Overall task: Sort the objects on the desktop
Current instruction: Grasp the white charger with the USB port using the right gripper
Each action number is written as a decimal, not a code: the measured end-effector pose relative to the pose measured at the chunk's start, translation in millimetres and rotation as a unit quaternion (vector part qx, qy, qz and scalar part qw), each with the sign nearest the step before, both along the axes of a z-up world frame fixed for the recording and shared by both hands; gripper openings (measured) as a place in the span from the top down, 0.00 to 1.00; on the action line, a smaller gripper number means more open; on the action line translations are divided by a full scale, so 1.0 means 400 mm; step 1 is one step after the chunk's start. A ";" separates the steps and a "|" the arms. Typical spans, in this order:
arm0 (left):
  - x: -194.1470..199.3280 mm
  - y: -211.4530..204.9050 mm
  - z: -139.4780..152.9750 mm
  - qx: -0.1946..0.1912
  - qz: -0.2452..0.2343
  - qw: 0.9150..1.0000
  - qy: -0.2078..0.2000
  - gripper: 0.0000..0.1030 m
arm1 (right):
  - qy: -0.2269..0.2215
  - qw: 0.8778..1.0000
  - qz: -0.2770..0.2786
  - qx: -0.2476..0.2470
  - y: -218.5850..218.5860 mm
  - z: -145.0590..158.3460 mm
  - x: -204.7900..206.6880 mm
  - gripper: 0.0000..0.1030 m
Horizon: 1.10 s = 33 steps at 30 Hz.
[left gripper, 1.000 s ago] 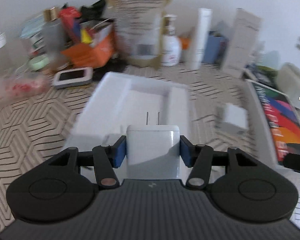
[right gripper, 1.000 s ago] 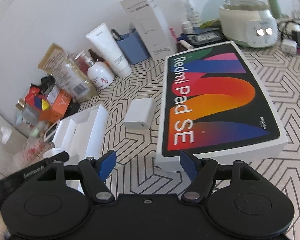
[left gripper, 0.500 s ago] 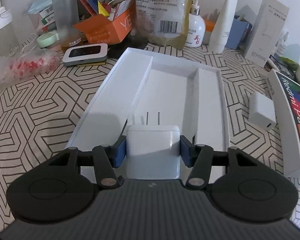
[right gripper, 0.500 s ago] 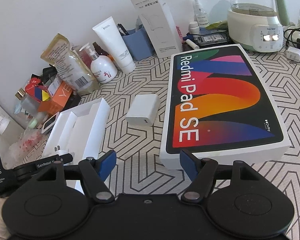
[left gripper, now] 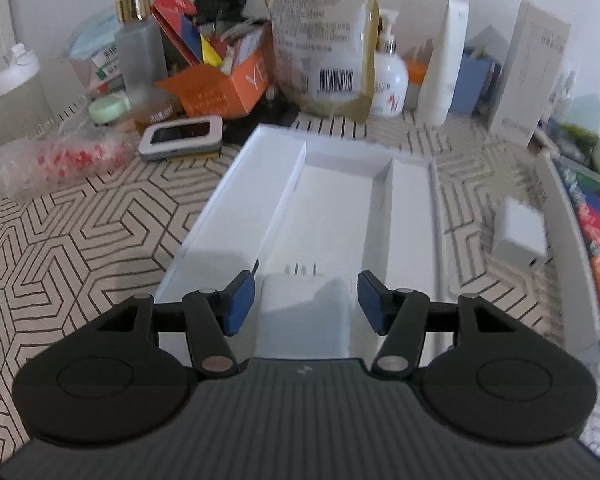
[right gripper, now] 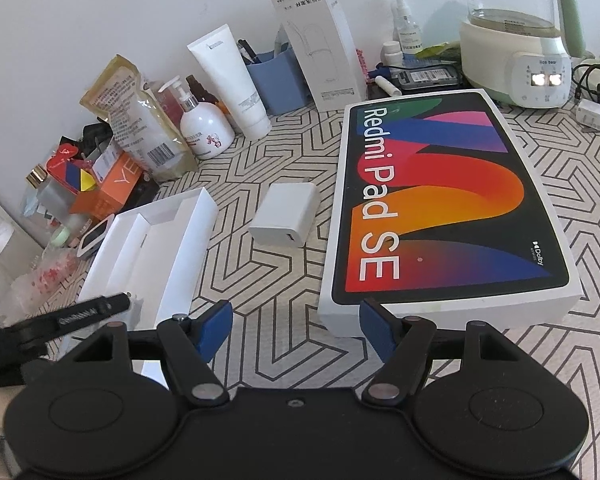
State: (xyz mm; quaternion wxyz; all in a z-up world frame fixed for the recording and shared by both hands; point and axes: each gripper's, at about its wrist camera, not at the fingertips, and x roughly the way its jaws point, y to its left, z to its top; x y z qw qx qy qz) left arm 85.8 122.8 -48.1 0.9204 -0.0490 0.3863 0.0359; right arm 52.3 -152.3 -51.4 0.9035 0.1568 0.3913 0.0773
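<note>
Charger blurred between open left hand-held gripper; base hidden.

Home desk: toiletries, kettle

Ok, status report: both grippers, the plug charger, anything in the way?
Left gripper open, charger released. Plug charger lying in white tray, middle compartment. Right gripper open, empty. Second charger on table, path unobstructed.

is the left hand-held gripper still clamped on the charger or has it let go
Let go. The left hand-held gripper stands open, with gaps between its blue pads and the white charger, which now lies in the tray's middle compartment.
</note>
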 end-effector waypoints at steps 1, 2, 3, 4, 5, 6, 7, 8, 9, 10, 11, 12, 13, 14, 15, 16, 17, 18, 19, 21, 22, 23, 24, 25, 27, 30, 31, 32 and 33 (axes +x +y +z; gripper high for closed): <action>-0.008 -0.005 0.011 -0.001 0.000 1.000 -0.009 0.43 | -0.001 1.000 0.003 -0.003 0.001 0.000 0.003 0.27; -0.016 -0.012 0.022 -0.001 -0.001 1.000 -0.018 0.41 | -0.003 1.000 0.007 -0.005 0.002 -0.001 0.007 0.27; -0.025 -0.026 0.032 0.003 -0.006 1.000 -0.027 0.40 | -0.004 1.000 0.010 -0.008 0.003 -0.001 0.010 0.27; -0.031 -0.039 0.040 0.005 -0.014 0.999 -0.033 0.38 | -0.006 1.000 0.013 -0.010 0.005 -0.002 0.014 0.27; -0.035 -0.051 0.048 0.006 -0.023 0.999 -0.040 0.37 | -0.007 1.000 0.017 -0.013 0.006 -0.002 0.017 0.27; -0.040 -0.061 0.056 0.004 -0.031 0.998 -0.047 0.36 | -0.009 1.000 0.020 -0.015 0.007 -0.002 0.021 0.27; -0.045 -0.070 0.065 0.001 -0.040 0.998 -0.054 0.34 | -0.012 0.999 0.023 -0.019 0.008 -0.003 0.026 0.27; -0.048 -0.075 0.072 0.000 -0.045 0.997 -0.061 0.32 | -0.018 0.999 0.027 -0.028 0.008 -0.005 0.034 0.27; -0.049 -0.078 0.077 0.003 -0.045 0.997 -0.066 0.31 | -0.023 0.999 0.028 -0.033 0.006 -0.008 0.043 0.27; -0.050 -0.079 0.079 0.007 -0.041 0.997 -0.070 0.29 | -0.023 0.999 0.026 -0.027 0.001 -0.011 0.053 0.27; -0.051 -0.079 0.077 0.014 -0.034 0.997 -0.070 0.27 | -0.022 0.999 0.024 -0.014 -0.005 -0.013 0.061 0.27; -0.051 -0.079 0.075 0.022 -0.026 0.997 -0.069 0.27 | -0.021 1.000 0.023 -0.003 -0.008 -0.012 0.069 0.27; -0.050 -0.078 0.071 0.026 -0.023 0.997 -0.067 0.26 | -0.023 0.999 0.025 0.005 -0.006 -0.009 0.074 0.27; -0.047 -0.075 0.066 0.025 -0.022 0.997 -0.063 0.26 | -0.025 0.999 0.028 0.012 -0.002 -0.005 0.079 0.27; -0.043 -0.070 0.062 0.020 -0.021 0.998 -0.058 0.26 | -0.031 0.999 0.033 0.017 0.006 0.001 0.084 0.27; -0.038 -0.064 0.059 0.013 -0.020 0.998 -0.054 0.26 | -0.035 0.998 0.038 0.022 0.014 0.007 0.090 0.27; -0.035 -0.054 0.057 0.007 -0.018 0.998 -0.052 0.26 | -0.037 0.998 0.044 0.028 0.024 0.010 0.098 0.27; -0.033 -0.044 0.056 0.002 -0.015 0.999 -0.051 0.26 | -0.033 0.998 0.048 0.037 0.031 0.008 0.107 0.27; -0.034 -0.032 0.056 -0.001 -0.007 0.999 -0.052 0.26 | -0.023 0.998 0.048 0.046 0.037 0.000 0.115 0.28; -0.036 -0.009 0.055 -0.002 0.013 0.998 -0.053 0.26 | -0.003 0.998 0.048 0.047 0.056 -0.021 0.128 0.29; -0.036 -0.004 0.055 0.002 0.018 0.998 -0.054 0.26 | -0.002 0.998 0.050 0.029 0.068 -0.025 0.131 0.29; -0.035 -0.002 0.055 0.005 0.021 0.998 -0.054 0.26 | -0.003 0.999 0.051 0.012 0.078 -0.029 0.134 0.29; -0.033 -0.003 0.053 0.005 0.020 0.998 -0.052 0.26 | -0.005 0.999 0.048 -0.002 0.085 -0.029 0.138 0.29; -0.030 -0.004 0.051 0.004 0.018 0.999 -0.050 0.26 | -0.005 0.999 0.044 -0.008 0.087 -0.030 0.145 0.29; -0.028 -0.010 0.047 -0.007 0.006 0.999 -0.045 0.26 | -0.003 0.999 0.034 -0.008 0.085 -0.032 0.162 0.29; -0.033 -0.020 0.048 -0.015 -0.002 0.999 -0.045 0.26 | -0.007 0.999 0.025 -0.021 0.084 -0.035 0.185 0.29; -0.034 -0.023 0.049 -0.011 -0.003 0.999 -0.046 0.25 | -0.007 0.999 0.024 -0.023 0.084 -0.037 0.194 0.29; -0.034 -0.026 0.049 -0.007 -0.002 0.999 -0.048 0.25 | -0.004 1.000 0.021 -0.023 0.085 -0.041 0.203 0.29; -0.035 -0.028 0.048 -0.002 -0.002 0.999 -0.048 0.24 | 0.001 1.000 0.017 -0.023 0.086 -0.046 0.212 0.29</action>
